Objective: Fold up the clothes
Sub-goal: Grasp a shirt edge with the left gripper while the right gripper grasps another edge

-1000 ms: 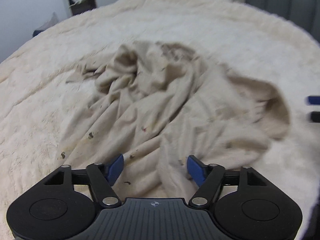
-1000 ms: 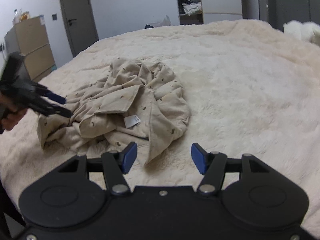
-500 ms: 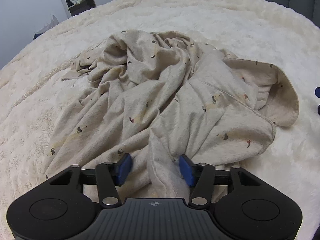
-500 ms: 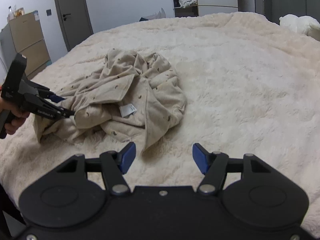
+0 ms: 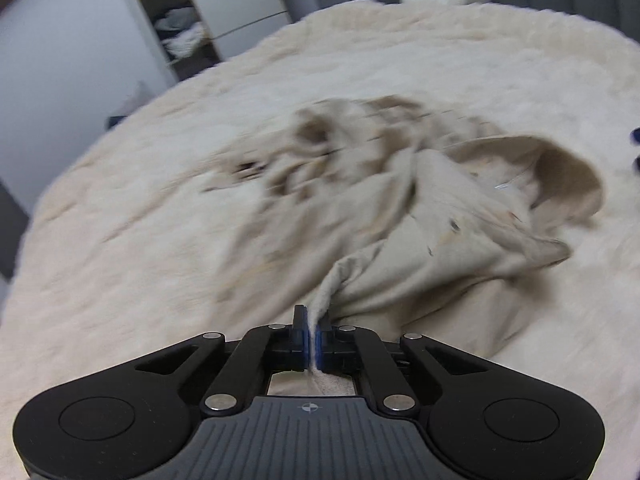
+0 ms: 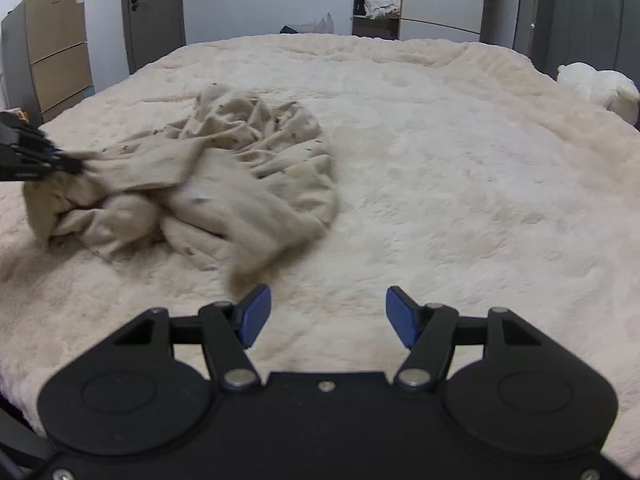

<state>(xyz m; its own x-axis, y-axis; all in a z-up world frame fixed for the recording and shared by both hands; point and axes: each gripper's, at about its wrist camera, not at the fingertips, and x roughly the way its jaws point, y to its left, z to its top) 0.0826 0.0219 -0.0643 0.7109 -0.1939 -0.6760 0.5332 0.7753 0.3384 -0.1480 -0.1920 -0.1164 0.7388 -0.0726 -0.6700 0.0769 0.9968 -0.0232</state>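
Left gripper (image 5: 311,330), jaws pressed together on an edge of the beige garment (image 5: 420,216), has the crumpled bulk trailing ahead and to its right, while the right gripper (image 6: 327,312), spread and empty, hovers nearest the garment's loose opposite end.

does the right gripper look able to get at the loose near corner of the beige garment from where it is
Probably yes. The right gripper is open and empty, and the garment's near corner lies just ahead of its left finger on bare blanket. The left gripper pinches the far side.
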